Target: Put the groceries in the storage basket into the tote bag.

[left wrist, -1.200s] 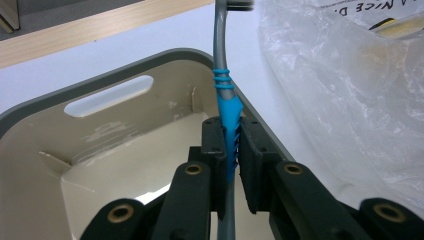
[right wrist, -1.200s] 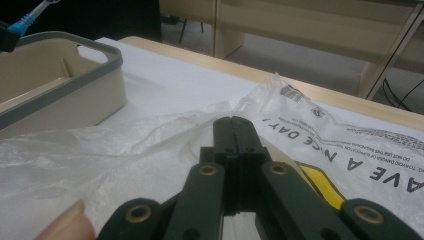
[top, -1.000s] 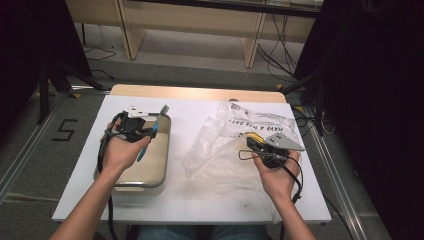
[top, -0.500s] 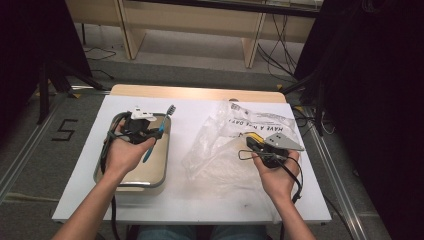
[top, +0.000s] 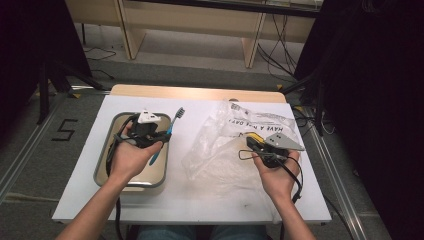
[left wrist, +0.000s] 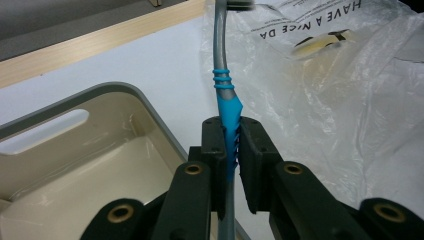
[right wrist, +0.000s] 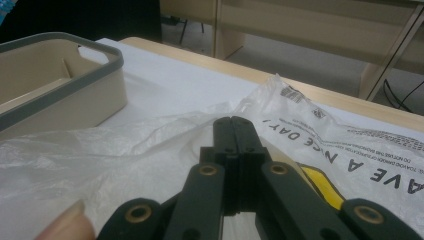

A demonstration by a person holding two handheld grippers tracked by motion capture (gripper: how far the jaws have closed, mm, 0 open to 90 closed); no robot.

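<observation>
Toothbrush [left wrist: 227, 117], blue and grey, sits clamped by its ribbed blue grip between the jaws of the left hand-held gripper [top: 150, 137]; in the high view it slants up and to the right, its bristle head past the upper right corner of the tray [top: 104, 165]. From the left gripper view the grey neck runs upward toward the plastic bag [left wrist: 340, 100], with the tray's rim just below and to the left. That tray is beige inside with a grey rim and a slot handle, and it stands on the left half of the white tabletop [top: 210, 200]. The left hand [top: 127, 160] holds its tool above the tray.

Further right lies the crumpled clear bag with black lettering and a yellow patch. The right hand-held gripper [top: 255, 145] rests at the bag's right edge, held by the right hand [top: 275, 175]. Its jaws are pressed together; whether a fold of the film is caught between them cannot be told.
</observation>
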